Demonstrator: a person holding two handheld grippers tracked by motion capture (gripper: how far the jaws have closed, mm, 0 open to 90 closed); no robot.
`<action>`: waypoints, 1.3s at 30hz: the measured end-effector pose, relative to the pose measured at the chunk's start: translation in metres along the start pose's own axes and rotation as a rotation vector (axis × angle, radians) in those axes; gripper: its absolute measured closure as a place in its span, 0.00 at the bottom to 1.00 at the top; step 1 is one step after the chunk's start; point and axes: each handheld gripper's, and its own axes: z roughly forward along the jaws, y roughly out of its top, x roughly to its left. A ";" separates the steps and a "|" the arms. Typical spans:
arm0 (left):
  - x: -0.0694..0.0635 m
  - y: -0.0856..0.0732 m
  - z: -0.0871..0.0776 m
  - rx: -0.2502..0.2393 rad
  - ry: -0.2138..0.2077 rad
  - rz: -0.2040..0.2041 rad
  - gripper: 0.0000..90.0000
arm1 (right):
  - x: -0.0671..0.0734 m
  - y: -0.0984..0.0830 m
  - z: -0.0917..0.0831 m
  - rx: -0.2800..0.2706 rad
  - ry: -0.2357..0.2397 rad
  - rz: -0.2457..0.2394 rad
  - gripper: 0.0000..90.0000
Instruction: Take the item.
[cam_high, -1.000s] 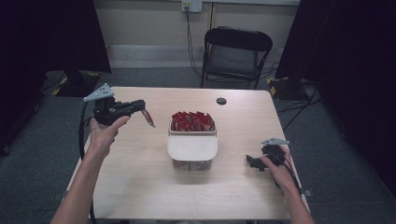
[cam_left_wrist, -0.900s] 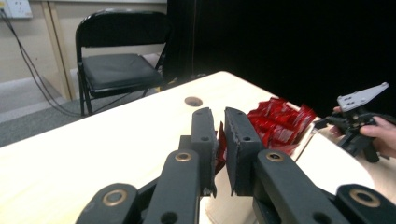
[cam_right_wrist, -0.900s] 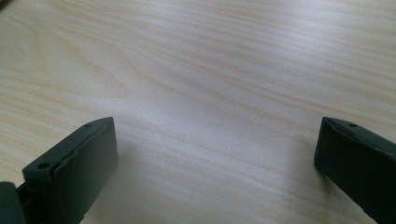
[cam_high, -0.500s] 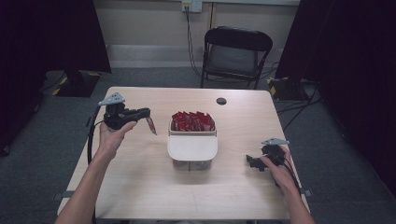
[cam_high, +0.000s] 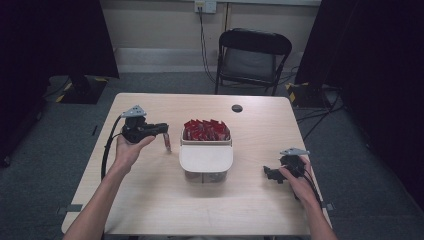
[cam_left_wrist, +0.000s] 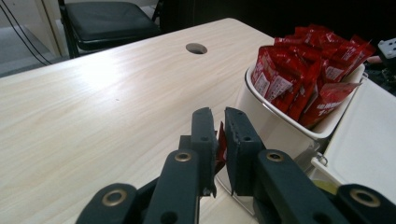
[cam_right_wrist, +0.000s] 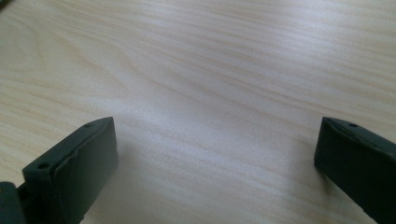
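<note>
The high view looks forward and down on the whole table (cam_high: 150, 210). Each gripper view sits close above that table, the left one facing the white container (cam_left_wrist: 275, 128), which the high view shares.

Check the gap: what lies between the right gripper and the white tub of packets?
Bare tabletop; high view shows nothing between right gripper and white tub.

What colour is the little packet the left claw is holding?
Red. The packet shows best in the left gripper view, pinched in the left claw.

Curtained recording studio: black drapes (cam_high: 55, 35), folding chair (cam_high: 252, 55)
</note>
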 end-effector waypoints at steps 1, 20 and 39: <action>0.000 -0.001 0.001 0.006 0.001 0.002 0.92 | 0.000 0.000 0.000 0.000 0.000 0.000 0.00; 0.002 -0.017 -0.024 0.048 0.003 -0.001 0.91 | 0.000 0.000 0.000 0.000 -0.001 0.000 0.00; 0.001 -0.049 -0.042 0.118 -0.005 0.015 0.91 | 0.000 0.000 0.000 -0.001 -0.002 0.002 0.00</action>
